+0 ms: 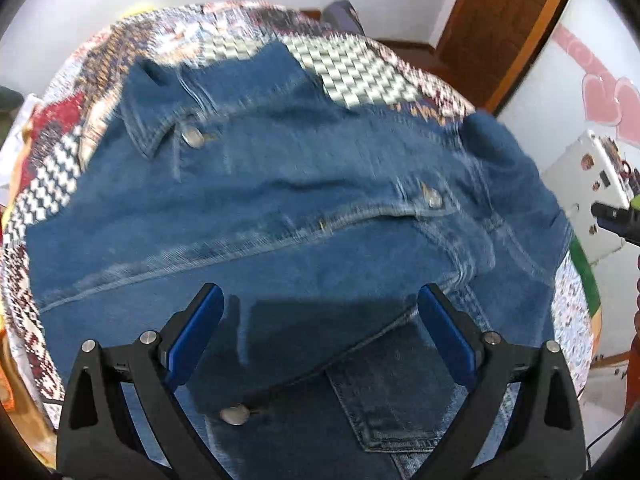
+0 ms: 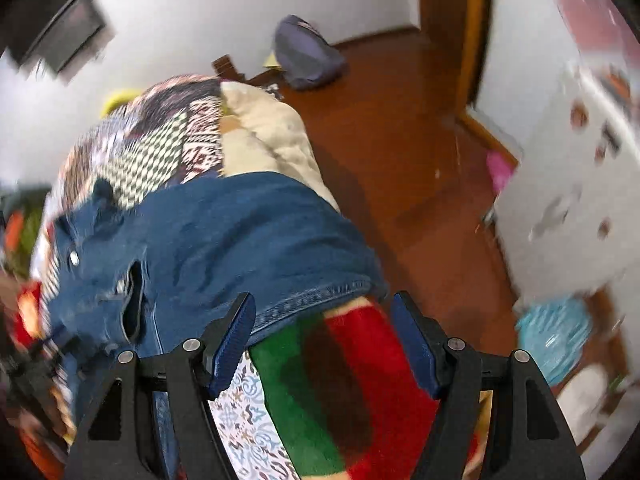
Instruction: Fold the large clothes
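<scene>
A blue denim jacket (image 1: 288, 208) lies spread on a patchwork quilt (image 1: 360, 64), with metal buttons showing and one part folded over the rest. My left gripper (image 1: 320, 300) hovers above its near side, jaws wide apart and nothing between the blue pads. In the right wrist view the jacket (image 2: 224, 240) reaches the bed's right edge, its hem lying over the quilt (image 2: 160, 152). My right gripper (image 2: 324, 308) stands open over the hem and a red and green blanket (image 2: 340, 380), holding nothing. Both views are blurred.
A brown wooden floor (image 2: 400, 140) runs beside the bed, with a grey bag (image 2: 304, 56) near the wall. A white cabinet (image 2: 560, 200) stands at the right and a blue plastic item (image 2: 556, 336) lies below it. A wooden door frame (image 1: 500, 32) rises behind the bed.
</scene>
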`<act>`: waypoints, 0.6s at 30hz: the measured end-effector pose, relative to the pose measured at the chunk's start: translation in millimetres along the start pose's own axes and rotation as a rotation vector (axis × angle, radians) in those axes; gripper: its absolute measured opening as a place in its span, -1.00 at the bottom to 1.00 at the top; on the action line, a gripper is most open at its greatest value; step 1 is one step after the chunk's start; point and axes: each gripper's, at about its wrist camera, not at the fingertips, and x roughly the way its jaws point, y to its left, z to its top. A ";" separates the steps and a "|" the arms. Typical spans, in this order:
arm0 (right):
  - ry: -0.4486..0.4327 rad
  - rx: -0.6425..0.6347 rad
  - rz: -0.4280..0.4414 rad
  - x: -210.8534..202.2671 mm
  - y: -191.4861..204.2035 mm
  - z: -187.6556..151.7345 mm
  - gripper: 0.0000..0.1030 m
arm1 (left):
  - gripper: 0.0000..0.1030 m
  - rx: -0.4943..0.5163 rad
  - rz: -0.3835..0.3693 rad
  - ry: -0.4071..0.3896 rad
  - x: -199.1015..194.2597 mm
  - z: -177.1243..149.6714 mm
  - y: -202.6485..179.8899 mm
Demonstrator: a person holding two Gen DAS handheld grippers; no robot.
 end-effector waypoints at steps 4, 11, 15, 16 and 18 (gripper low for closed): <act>0.078 0.110 0.114 26.5 -15.1 -3.6 0.33 | 0.91 0.015 0.010 0.032 11.8 -6.7 -3.6; 0.170 0.252 0.236 75.4 -17.3 -4.4 0.33 | 0.91 -0.025 -0.005 0.033 13.0 -7.5 5.4; 0.144 0.299 0.240 87.5 -17.5 0.0 0.30 | 0.91 -0.025 0.003 0.030 13.3 -6.7 6.0; 0.129 0.307 0.231 89.5 -16.7 0.2 0.27 | 0.91 -0.022 0.008 0.025 12.1 -6.2 5.8; 0.106 0.295 0.207 89.2 -14.0 2.3 0.12 | 0.91 -0.016 0.018 0.011 8.9 -5.3 4.4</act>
